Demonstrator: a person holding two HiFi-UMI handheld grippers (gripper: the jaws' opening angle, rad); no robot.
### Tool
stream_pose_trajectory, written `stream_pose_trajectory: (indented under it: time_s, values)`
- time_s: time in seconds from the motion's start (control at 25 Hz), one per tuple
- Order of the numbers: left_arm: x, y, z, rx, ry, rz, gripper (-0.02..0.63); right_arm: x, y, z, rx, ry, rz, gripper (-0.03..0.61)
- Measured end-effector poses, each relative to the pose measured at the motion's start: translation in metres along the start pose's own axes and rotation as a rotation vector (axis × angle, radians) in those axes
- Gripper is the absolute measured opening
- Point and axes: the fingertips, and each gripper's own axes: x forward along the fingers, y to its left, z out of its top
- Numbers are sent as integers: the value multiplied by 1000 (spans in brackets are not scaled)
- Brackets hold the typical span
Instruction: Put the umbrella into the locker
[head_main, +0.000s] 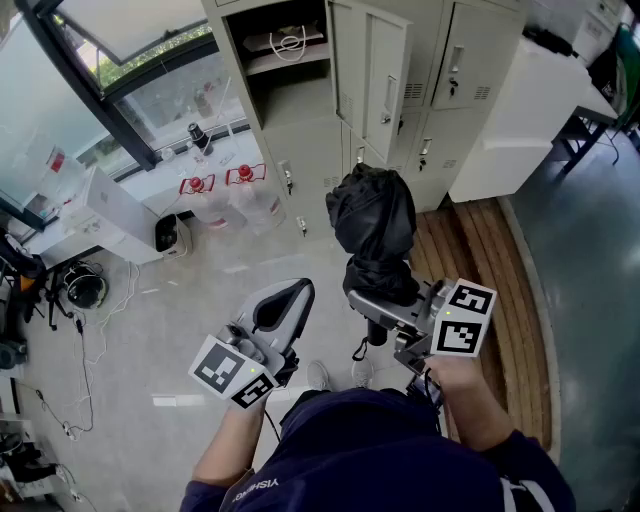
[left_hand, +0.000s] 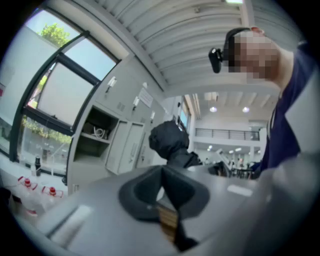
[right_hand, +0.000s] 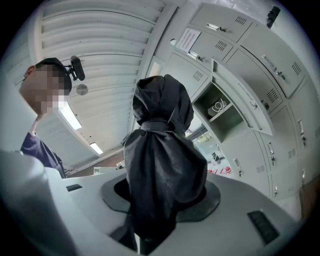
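Umbrella (right_hand: 162, 170): black, folded, fabric bunched and strapped into a bundle, standing upright out of my right gripper (right_hand: 160, 202).

Writing:
- The paper notice (right_hand: 189, 39) on an upper locker door has print too small to read.
- The two clear bottles (head_main: 222, 205) on the floor carry red labels whose text I cannot make out.
- Both marker cubes show black-and-white squares only.

Jaws:
- My right gripper's jaws stand partly apart and are clamped on the umbrella's lower fabric. The cloth fills the gap between the pads and spills over them.
- The left gripper (left_hand: 162, 192) has its pads drawn together at the tips, with nothing between them. It touches nothing and is held level beside the right one.

Position:
- The umbrella's knotted top rises above the right jaws.
- Its short dark end hangs below them in the head view.
- It sits in front of the locker (head_main: 300, 120) bank, apart from it.
- The one open compartment (head_main: 285, 75) lies up and to the left of the umbrella in the head view, with a white cord (head_main: 288, 45) coiled on its shelf.
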Motion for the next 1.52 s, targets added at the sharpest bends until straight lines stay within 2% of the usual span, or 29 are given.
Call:
stream_pose_trajectory:
  time_s: [0.48, 1.08, 1.52]
  values:
    - [8, 20, -8, -20, -4, 32, 3, 12, -23, -1, 29, 21, 0, 198]
    - [44, 30, -6, -6, -17, 108, 3, -6, -71, 17, -13, 86, -19, 198]
    - [74, 63, -14, -35, -5, 107, 3, 6, -112, 28, -4, 111, -38, 198]
